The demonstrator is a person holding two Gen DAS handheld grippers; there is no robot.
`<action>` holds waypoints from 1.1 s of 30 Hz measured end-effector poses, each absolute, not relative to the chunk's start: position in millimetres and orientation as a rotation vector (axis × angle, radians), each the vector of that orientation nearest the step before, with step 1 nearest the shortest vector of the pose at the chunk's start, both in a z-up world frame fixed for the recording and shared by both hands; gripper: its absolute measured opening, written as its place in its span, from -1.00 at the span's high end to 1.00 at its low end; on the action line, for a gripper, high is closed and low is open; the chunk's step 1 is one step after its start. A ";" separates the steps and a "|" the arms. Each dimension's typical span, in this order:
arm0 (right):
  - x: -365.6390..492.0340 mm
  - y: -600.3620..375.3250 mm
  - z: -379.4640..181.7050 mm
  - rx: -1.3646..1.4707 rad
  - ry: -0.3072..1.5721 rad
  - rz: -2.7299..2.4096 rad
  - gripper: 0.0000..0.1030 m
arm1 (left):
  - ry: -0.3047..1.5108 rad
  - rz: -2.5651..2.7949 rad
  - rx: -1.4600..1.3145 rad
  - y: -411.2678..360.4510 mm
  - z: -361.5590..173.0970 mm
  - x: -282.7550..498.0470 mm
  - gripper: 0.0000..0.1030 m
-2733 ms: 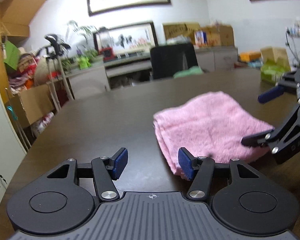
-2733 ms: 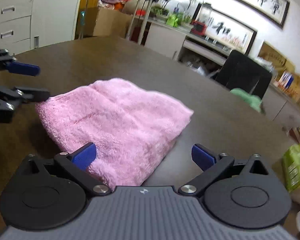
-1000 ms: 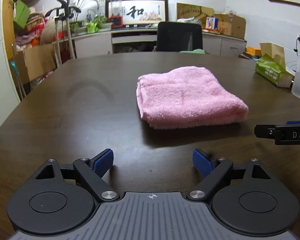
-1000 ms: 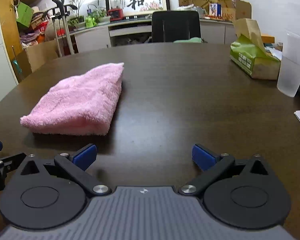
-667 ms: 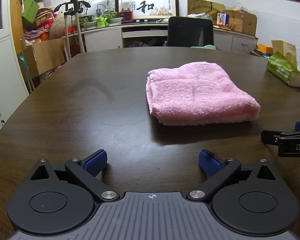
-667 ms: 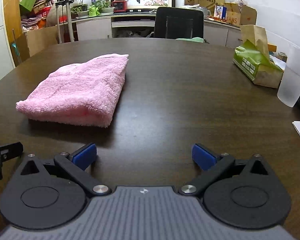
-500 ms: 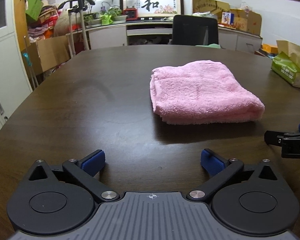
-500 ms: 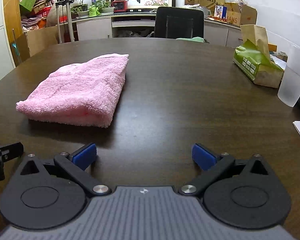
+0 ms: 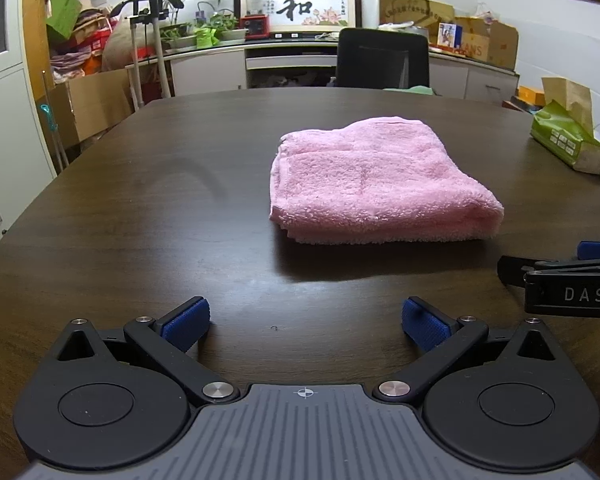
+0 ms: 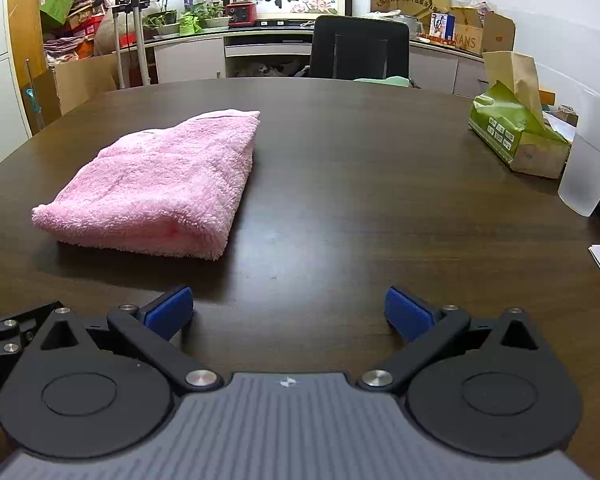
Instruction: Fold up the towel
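Nearest in the left wrist view, the left gripper (image 9: pixel 305 322) hovers over the dark table (image 9: pixel 140 220) with its blue-padded fingers (image 9: pixel 186 323) spread wide and nothing between them, having just finished opening; the right gripper (image 10: pixel 288 312) likewise holds its fingers (image 10: pixel 408 319) wide apart and empty. Beyond them the pink towel (image 9: pixel 374 182) lies folded flat on the table, apart from both grippers, at about one o'clock from the left gripper and eleven o'clock from the right. Farther off, a green tissue pack (image 10: pixel 516 130) and a frosted cup (image 10: pixel 590 160) stand at two o'clock in the right view, and a black chair (image 10: pixel 360 48) sits at twelve behind the table.
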State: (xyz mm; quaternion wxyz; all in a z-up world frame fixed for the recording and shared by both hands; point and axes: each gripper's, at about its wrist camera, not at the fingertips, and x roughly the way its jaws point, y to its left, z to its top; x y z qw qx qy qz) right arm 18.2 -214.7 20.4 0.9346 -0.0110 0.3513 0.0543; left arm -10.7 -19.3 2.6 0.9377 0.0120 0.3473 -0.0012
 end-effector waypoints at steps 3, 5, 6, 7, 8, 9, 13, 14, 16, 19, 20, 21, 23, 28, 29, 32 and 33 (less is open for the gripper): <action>18.1 -214.6 21.1 -0.022 0.718 0.111 -1.00 | 0.709 -0.002 0.024 -19.4 2.2 -10.0 -1.00; 17.6 -213.9 21.0 -0.020 0.718 0.109 -1.00 | 0.710 -0.002 0.024 -19.7 2.1 -9.5 -1.00; 17.4 -213.5 21.0 -0.019 0.718 0.108 -1.00 | 0.710 -0.001 0.023 -19.7 2.2 -9.4 -1.00; 17.5 -214.0 21.2 -0.018 0.718 0.105 -1.00 | 0.710 0.001 0.022 -20.0 2.2 -9.3 -1.00; 17.6 -214.4 21.3 -0.017 0.718 0.103 -1.00 | 0.710 0.003 0.021 -20.1 2.3 -9.3 -1.00; 17.5 -213.2 21.4 -0.013 0.718 0.091 -1.00 | 0.710 0.004 0.020 -20.1 2.3 -9.2 -1.00; 16.4 -212.2 20.8 -0.010 0.718 0.078 -1.00 | 0.710 0.010 0.017 -20.7 2.4 -9.3 -1.00; 16.3 -212.2 20.7 -0.009 0.718 0.077 -1.00 | 0.710 0.010 0.018 -20.7 2.2 -9.2 -1.00; 15.7 -212.2 20.5 -0.008 0.718 0.074 -1.00 | 0.710 0.014 0.017 -21.1 2.2 -9.1 -1.00; 14.4 -212.1 20.1 -0.007 0.718 0.070 -1.00 | 0.710 0.020 0.016 -22.3 1.9 -8.1 -1.00; 14.0 -212.1 20.0 -0.006 0.718 0.069 -1.00 | 0.710 0.020 0.016 -22.1 1.8 -8.0 -1.00; 14.1 -212.3 20.0 -0.006 0.718 0.069 -1.00 | 0.710 0.020 0.016 -21.9 1.6 -7.9 -1.00; 14.2 -212.2 19.9 -0.006 0.718 0.070 -1.00 | 0.710 0.020 0.015 -21.7 1.5 -8.0 -1.00; 14.1 -213.0 20.2 -0.007 0.718 0.072 -1.00 | 0.709 0.018 0.013 -21.8 1.4 -8.2 -1.00; 14.2 -213.1 20.2 -0.007 0.718 0.072 -1.00 | 0.709 0.017 0.013 -21.7 1.4 -8.2 -1.00; 14.0 -213.1 20.2 -0.007 0.718 0.073 -1.00 | 0.709 0.017 0.014 -21.5 1.4 -8.5 -1.00; 14.0 -212.8 20.1 -0.007 0.718 0.073 -1.00 | 0.709 0.016 0.014 -21.3 1.4 -8.2 -1.00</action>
